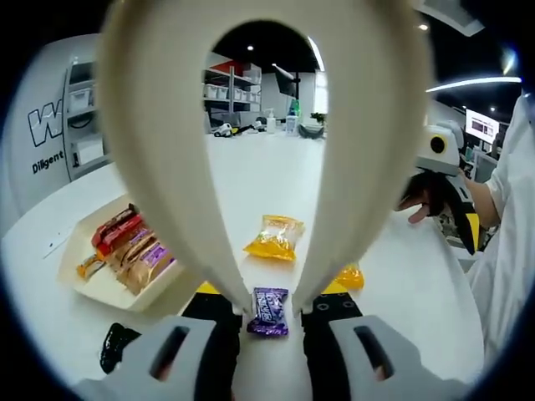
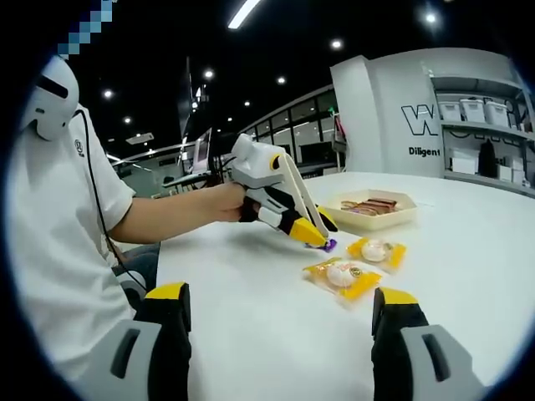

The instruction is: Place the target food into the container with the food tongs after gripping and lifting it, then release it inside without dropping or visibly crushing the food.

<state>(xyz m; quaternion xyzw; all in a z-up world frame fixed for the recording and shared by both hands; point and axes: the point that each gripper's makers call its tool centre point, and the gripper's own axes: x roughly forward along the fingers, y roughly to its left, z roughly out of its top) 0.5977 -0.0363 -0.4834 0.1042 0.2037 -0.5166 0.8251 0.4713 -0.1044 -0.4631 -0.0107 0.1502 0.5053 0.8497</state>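
The left tool (image 1: 267,313) is seen pressed against the handles of a pair of cream food tongs (image 1: 167,167), whose 2 arms rise in a wide loop and converge on a purple wrapped candy (image 1: 269,311) lying on the white counter (image 1: 276,175); the tong tips are set at either side of the wrapper, and whether they are already pinching it cannot be told for certain. In the right gripper view the same left tool (image 2: 311,236) is held by a hand (image 2: 226,203), angled down onto the purple candy (image 2: 331,245). The right tool (image 2: 280,322) is spread wide and empty, hovering over the counter. 2 yellow snack packets (image 2: 341,276) (image 2: 377,251) lie just beside the candy, and the shallow cream tray (image 1: 96,284), already holding several wrapped snacks, sits near on the counter. The step in hand is judged to be the grip on the candy. It would be done well if the squeeze were applied gently and evenly, so that the wrapper is caught at its middle rather than its edge, the lift is made straight up clear of the yellow packets, and the candy is carried low over the tray before being released.
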